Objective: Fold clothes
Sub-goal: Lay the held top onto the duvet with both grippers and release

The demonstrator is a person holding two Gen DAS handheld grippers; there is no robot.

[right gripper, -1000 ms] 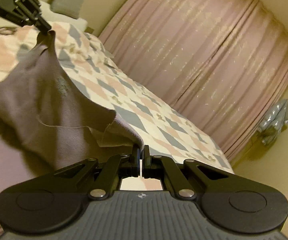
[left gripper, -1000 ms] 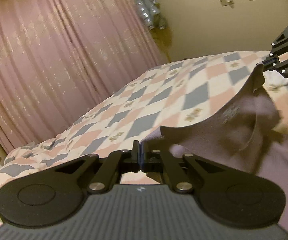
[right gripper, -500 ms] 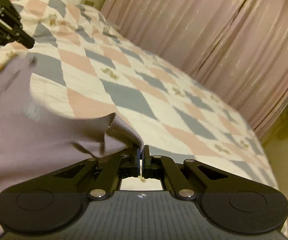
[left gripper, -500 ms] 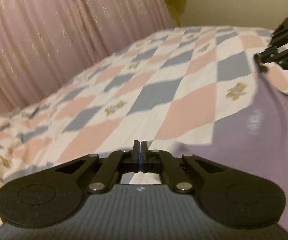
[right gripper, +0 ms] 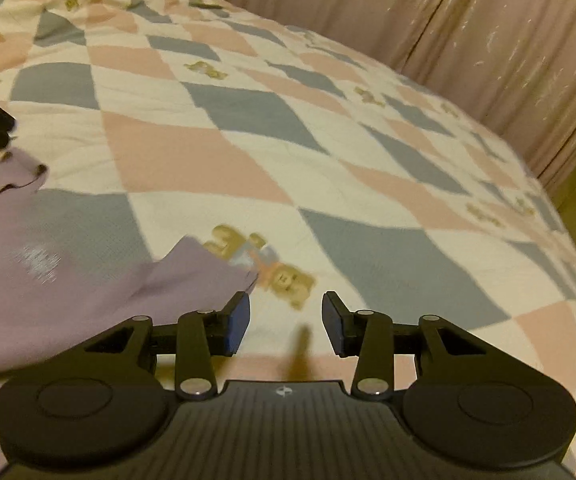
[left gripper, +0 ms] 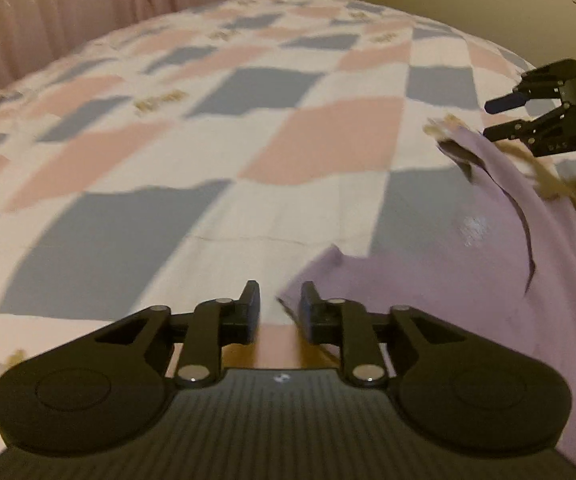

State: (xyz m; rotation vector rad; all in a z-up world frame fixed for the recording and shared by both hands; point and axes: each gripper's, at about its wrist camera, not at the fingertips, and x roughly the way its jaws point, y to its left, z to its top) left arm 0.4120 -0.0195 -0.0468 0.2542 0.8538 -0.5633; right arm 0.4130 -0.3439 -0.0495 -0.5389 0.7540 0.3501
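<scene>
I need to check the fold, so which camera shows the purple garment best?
The left wrist view: the purple garment spreads over the quilt with its far edge beside the open right gripper. The right wrist view shows only a blurred corner by the open jaws.

Checkered quilted bed (left gripper: 216, 152), pink curtains (right gripper: 467, 20) behind

No readable text, label, brand or number shows in either view; both views are too blurred for small marks.
</scene>
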